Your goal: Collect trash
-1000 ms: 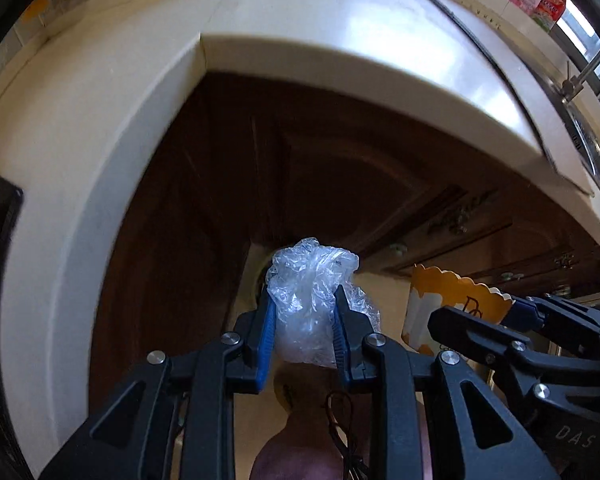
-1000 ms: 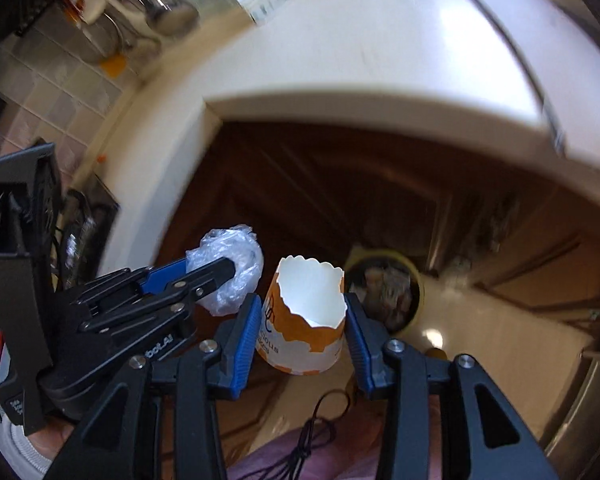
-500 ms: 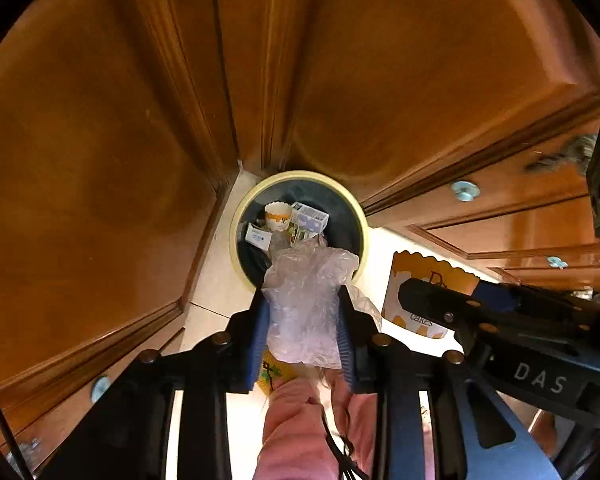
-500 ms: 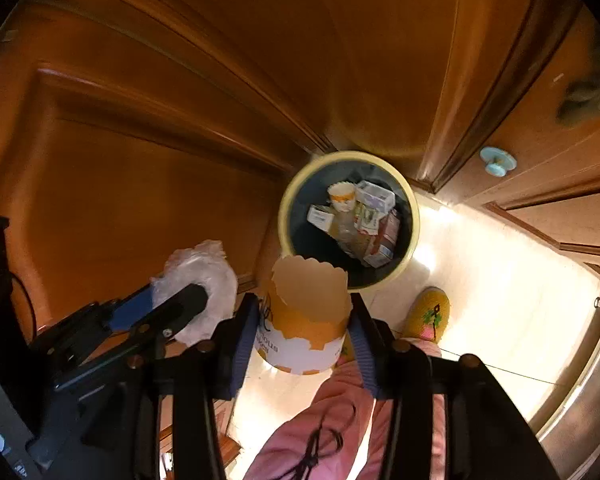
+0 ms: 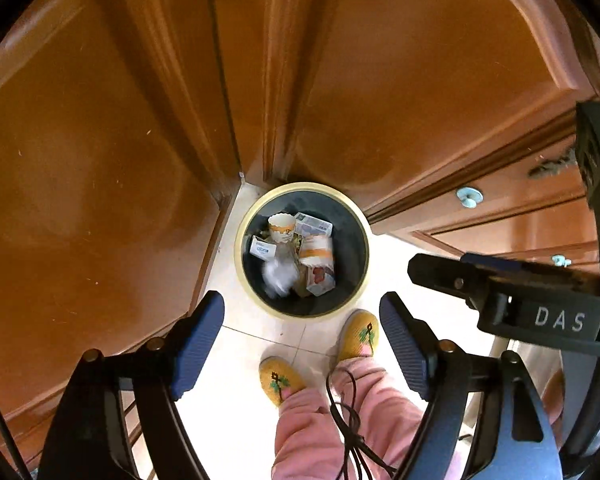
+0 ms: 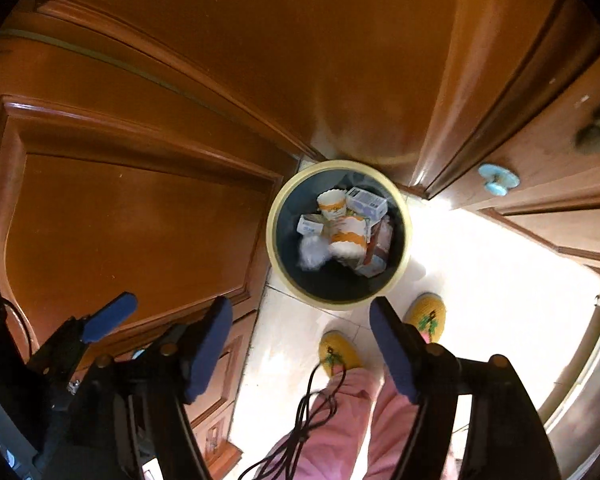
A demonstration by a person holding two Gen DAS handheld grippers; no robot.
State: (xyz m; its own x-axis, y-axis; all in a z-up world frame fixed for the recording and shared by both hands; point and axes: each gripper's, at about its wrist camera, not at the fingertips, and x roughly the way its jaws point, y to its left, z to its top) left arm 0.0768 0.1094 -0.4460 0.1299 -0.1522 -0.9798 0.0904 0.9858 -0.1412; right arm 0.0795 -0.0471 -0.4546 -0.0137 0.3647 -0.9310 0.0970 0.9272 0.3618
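Note:
A round bin with a cream rim [image 5: 256, 300] [image 6: 278, 268] stands on the tiled floor in the corner of the wooden cabinets. Inside it lie a crumpled clear plastic bag [image 5: 278, 276] [image 6: 312, 255], blurred, and an orange-and-white paper cup [image 5: 316, 252] [image 6: 345, 240] among several small cartons and another paper cup. My left gripper [image 5: 301, 328] hangs above the bin, its jaws opening with nothing between them. My right gripper [image 6: 300, 330] is also above the bin, jaws opening and empty. Each gripper shows at the edge of the other's view.
Brown wooden cabinet doors [image 5: 100, 168] [image 6: 140, 220] wrap around the bin on the left and back. Drawers with pale blue knobs [image 5: 469, 196] [image 6: 497, 180] are on the right. A person's yellow slippers [image 5: 359, 334] [image 6: 425, 316] and pink trouser legs stand just below the bin. A black cable dangles by the legs.
Both grippers came down from counter height to above the bin. The left jaws spread and the plastic bag fell into the bin; the right jaws spread and the paper cup dropped in too.

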